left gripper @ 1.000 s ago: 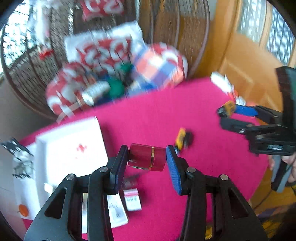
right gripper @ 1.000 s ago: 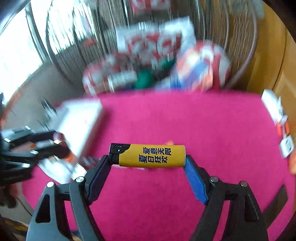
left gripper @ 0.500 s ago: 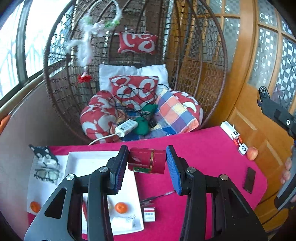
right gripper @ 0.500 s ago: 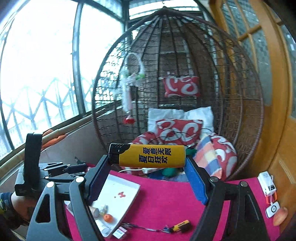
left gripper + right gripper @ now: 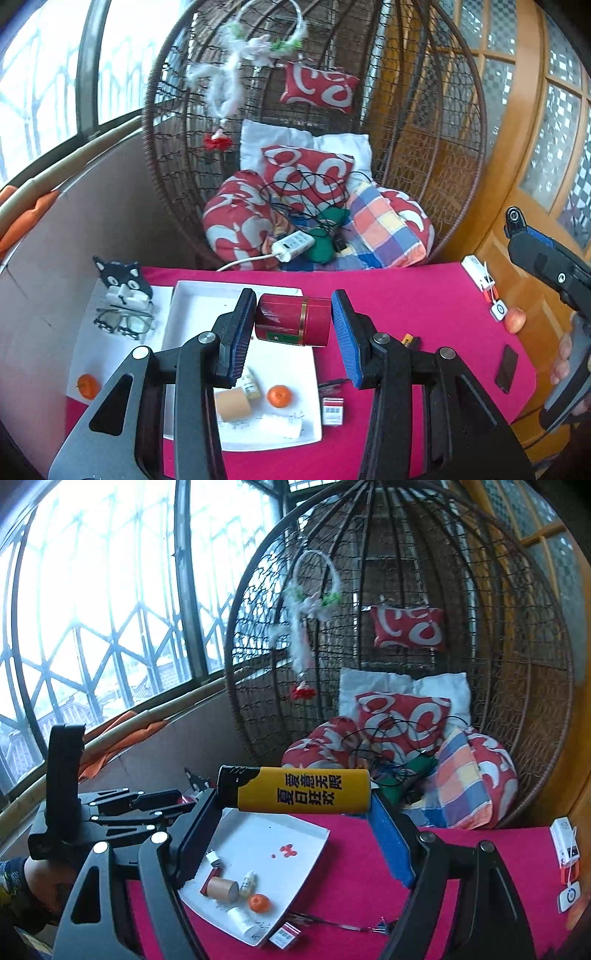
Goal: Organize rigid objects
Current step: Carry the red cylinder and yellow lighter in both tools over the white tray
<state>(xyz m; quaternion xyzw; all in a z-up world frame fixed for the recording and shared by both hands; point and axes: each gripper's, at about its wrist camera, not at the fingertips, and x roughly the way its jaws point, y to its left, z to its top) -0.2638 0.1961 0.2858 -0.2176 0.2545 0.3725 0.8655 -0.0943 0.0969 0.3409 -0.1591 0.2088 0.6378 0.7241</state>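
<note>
My left gripper (image 5: 293,325) is shut on a small dark red tin with a gold band (image 5: 293,320), held sideways above the white square tray (image 5: 192,295). My right gripper (image 5: 295,805) is shut on a yellow lighter with a black cap and black characters (image 5: 295,790), held crosswise above the tray's far edge (image 5: 314,830). In the tray lie a tan roll (image 5: 233,404), a small bottle (image 5: 250,384) and a small orange (image 5: 279,396). The right gripper's body (image 5: 546,266) shows at the right edge of the left wrist view, the left one (image 5: 110,812) at the left of the right wrist view.
A pink cloth covers the table (image 5: 406,302). Beside the tray lie a small red-and-white box (image 5: 333,410), another yellow lighter (image 5: 408,339), a dark phone (image 5: 506,367), a peach (image 5: 515,320), glasses (image 5: 123,323) and a cat-shaped holder (image 5: 122,282). Behind stands a wicker egg chair with cushions (image 5: 314,184).
Both grippers rose and pulled back from the table while keeping their objects. The views went from a close, blurred tabletop to the whole table and the wicker chair.
</note>
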